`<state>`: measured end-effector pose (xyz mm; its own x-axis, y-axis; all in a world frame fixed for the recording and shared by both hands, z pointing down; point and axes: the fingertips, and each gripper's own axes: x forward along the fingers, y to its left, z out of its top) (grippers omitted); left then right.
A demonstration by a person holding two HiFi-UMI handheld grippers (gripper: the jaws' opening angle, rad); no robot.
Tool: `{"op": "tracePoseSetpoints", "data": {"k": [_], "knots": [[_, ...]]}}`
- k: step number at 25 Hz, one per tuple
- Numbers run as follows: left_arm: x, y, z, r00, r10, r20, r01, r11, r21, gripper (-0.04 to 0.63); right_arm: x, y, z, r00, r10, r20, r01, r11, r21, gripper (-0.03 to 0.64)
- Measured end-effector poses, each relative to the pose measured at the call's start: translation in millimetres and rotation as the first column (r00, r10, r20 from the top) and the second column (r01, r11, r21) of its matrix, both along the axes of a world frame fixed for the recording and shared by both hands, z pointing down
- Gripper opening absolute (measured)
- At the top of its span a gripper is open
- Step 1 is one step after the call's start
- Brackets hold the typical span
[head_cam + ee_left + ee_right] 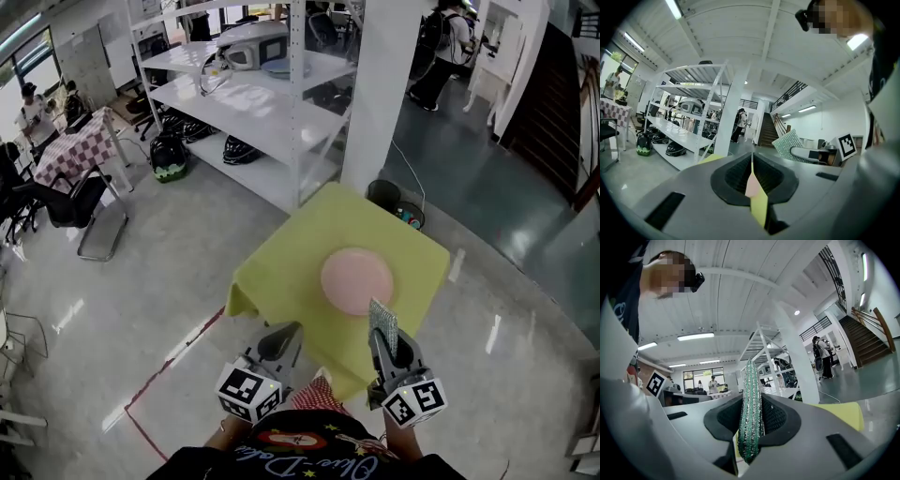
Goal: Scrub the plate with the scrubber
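Note:
A round pink plate (356, 279) lies on the small table under a yellow-green cloth (291, 253). My right gripper (386, 339) hovers at the table's near edge, just below the plate, and is shut on a glittery green scrubber (382, 324) that stands up from its jaws. The right gripper view shows that scrubber (751, 413) clamped edge-on between the jaws. My left gripper (278, 341) sits at the near left edge of the cloth, shut and empty. In the left gripper view the jaws meet in a thin seam (752, 180), with the scrubber (788, 143) off to the right.
A white shelving unit (253, 103) with gear stands behind the table beside a white pillar (394, 84). A dark bin (384, 195) sits at the table's far side. Chairs (80, 206) and a checkered table (70, 150) stand far left. Red tape (169, 361) marks the floor.

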<state>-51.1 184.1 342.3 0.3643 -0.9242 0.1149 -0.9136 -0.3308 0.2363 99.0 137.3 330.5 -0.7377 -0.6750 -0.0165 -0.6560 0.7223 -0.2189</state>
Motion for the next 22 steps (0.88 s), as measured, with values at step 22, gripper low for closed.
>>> {"op": "tracePoseSetpoints", "data": {"k": [22], "knots": [[16,-210,39,0.982,0.176,0.062,-0.171,0.982,-0.085,0.000,6,-180,36,0.995,0.079,-0.068,-0.081,0.996,-0.028,0.067]]}}
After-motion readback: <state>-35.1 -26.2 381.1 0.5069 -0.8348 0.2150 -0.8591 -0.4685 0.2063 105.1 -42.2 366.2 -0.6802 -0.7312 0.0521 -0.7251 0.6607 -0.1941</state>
